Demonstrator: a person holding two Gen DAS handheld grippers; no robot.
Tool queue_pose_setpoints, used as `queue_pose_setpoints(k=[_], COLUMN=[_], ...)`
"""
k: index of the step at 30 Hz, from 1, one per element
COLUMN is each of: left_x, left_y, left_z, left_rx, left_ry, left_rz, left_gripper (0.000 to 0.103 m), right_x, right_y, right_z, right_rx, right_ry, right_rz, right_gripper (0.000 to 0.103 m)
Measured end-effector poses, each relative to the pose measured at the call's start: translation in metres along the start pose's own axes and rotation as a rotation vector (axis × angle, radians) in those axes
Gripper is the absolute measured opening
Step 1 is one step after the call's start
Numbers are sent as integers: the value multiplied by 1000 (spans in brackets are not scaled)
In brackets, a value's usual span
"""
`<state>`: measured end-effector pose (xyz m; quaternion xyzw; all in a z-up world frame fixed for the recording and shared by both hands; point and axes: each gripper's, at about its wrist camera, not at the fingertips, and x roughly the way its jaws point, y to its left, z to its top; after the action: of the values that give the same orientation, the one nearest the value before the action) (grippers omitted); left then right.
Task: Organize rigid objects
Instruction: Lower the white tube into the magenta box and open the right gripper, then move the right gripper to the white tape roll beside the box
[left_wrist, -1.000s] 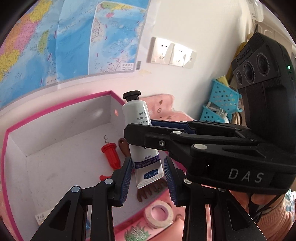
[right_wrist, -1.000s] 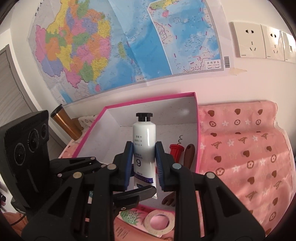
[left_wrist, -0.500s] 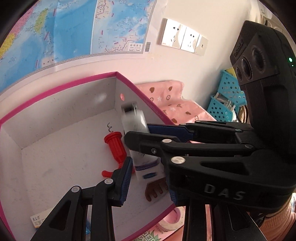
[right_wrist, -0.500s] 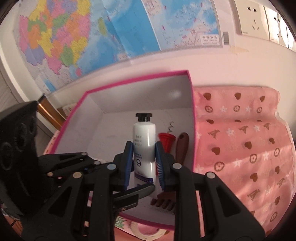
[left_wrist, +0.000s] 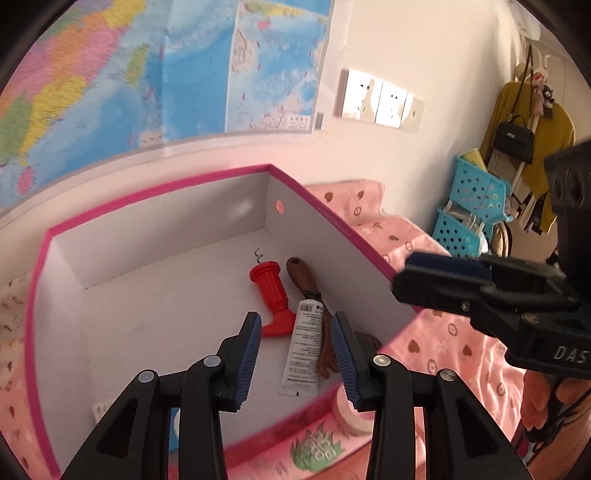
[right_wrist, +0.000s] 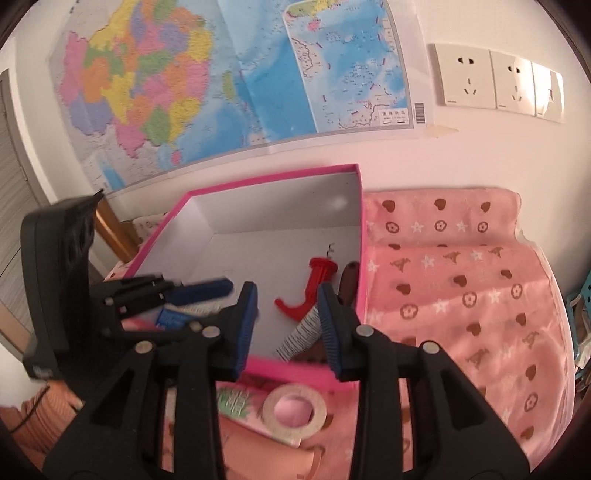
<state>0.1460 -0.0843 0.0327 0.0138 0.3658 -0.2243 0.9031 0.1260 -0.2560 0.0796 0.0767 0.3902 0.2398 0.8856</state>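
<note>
Tube: white tube (left_wrist: 303, 345) lies flat in the pink box (left_wrist: 332, 218), beside the red corkscrew (left_wrist: 271, 295).
Hidden: my right claw (right_wrist: 287, 325) blocks part of it.
Claws: my left claw (left_wrist: 295, 360) and right claw both gape, empty.

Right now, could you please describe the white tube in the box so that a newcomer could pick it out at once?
Find the pink-rimmed box under the wall map. On its grey floor by the right wall lie three things side by side; the white tube lies flat between the red corkscrew and the brown wooden-handled tool. It alone is white, with fine printed text.
</note>
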Motion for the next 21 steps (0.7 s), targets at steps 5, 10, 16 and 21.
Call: queue_pose_setpoints(k=[5,10,16,21], left_x=[-29,-43,-31,-18], left_y=[-2,-7,-14,-22], left_z=[-16,-35,-66,-82], left_rx=[-5,7,-22,-23], left_ry=[-60,-81,-18,33], left_rz=[-17,-22,-47,-47], left_gripper=[43,45,45,45], right_x=[-15,-12,12,26], right_y=[-4,-14,-27,-36], right_z=[-28,-59,-91,-105], right_rx=[18,65,130,171], right_ry=[5,60,152,196], right_rz=[31,44,55,36], right_gripper=[36,36,36,36])
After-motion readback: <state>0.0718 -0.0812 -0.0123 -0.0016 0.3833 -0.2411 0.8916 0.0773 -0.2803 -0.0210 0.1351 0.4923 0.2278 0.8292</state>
